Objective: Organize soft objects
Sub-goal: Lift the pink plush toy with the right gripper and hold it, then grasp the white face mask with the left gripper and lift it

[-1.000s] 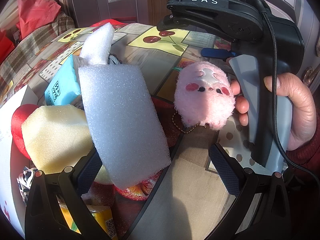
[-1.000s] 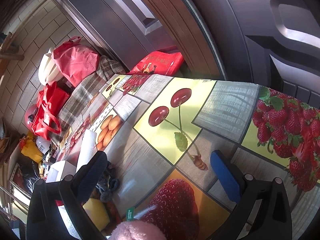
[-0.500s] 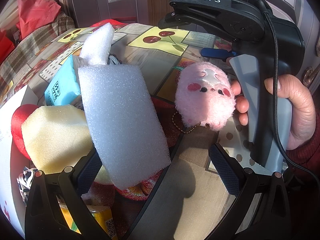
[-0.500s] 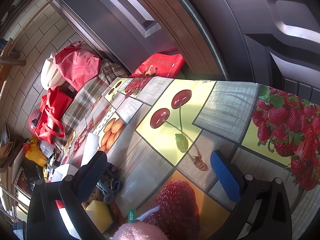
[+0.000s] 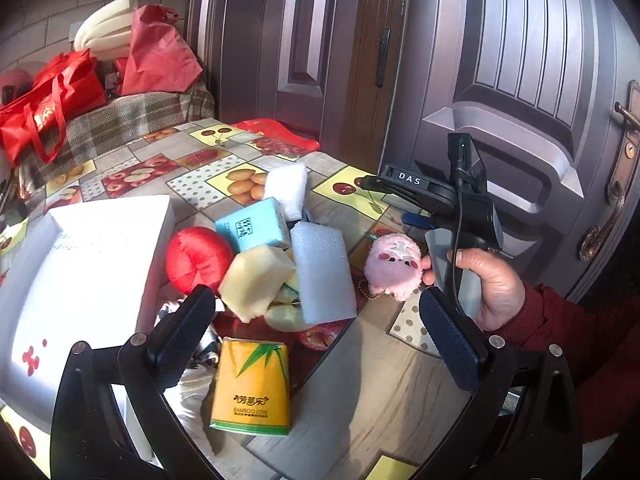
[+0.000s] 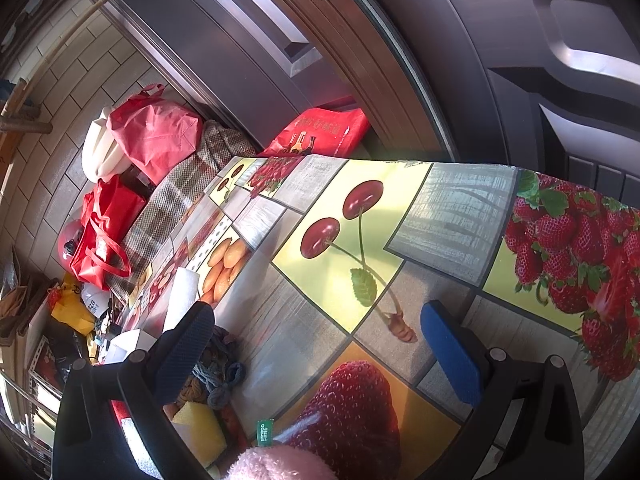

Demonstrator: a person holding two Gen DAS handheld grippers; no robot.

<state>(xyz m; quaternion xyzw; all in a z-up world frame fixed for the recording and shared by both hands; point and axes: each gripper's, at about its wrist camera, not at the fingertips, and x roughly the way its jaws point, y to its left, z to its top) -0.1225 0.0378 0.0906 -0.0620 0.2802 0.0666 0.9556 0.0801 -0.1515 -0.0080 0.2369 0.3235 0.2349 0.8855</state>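
Note:
In the left wrist view a pile of soft things lies on the fruit-print tablecloth (image 5: 192, 160): a white foam block (image 5: 322, 272), a yellow sponge (image 5: 256, 280), a red plush ball (image 5: 198, 258), a light-blue tissue pack (image 5: 252, 228), a second white foam piece (image 5: 288, 188) and a yellow bamboo tissue pack (image 5: 252, 386). A pink plush toy (image 5: 394, 266) lies beside the hand-held right gripper (image 5: 416, 220). My left gripper (image 5: 316, 336) is open and empty above the pile. In the right wrist view the right gripper (image 6: 316, 356) is open over the tablecloth, the pink plush (image 6: 280, 464) at the bottom edge.
A white box (image 5: 80, 272) stands left of the pile. Red bags (image 5: 52, 100) and a checked blanket (image 5: 132, 116) lie beyond the table's far end. Grey doors (image 5: 500, 80) stand close behind the table. Grey-blue yarn (image 6: 218, 376) lies near the right gripper's left finger.
My left gripper has pulled back and up from the pile, so the box, red ball and yellow tissue pack come into view. The right gripper has barely moved.

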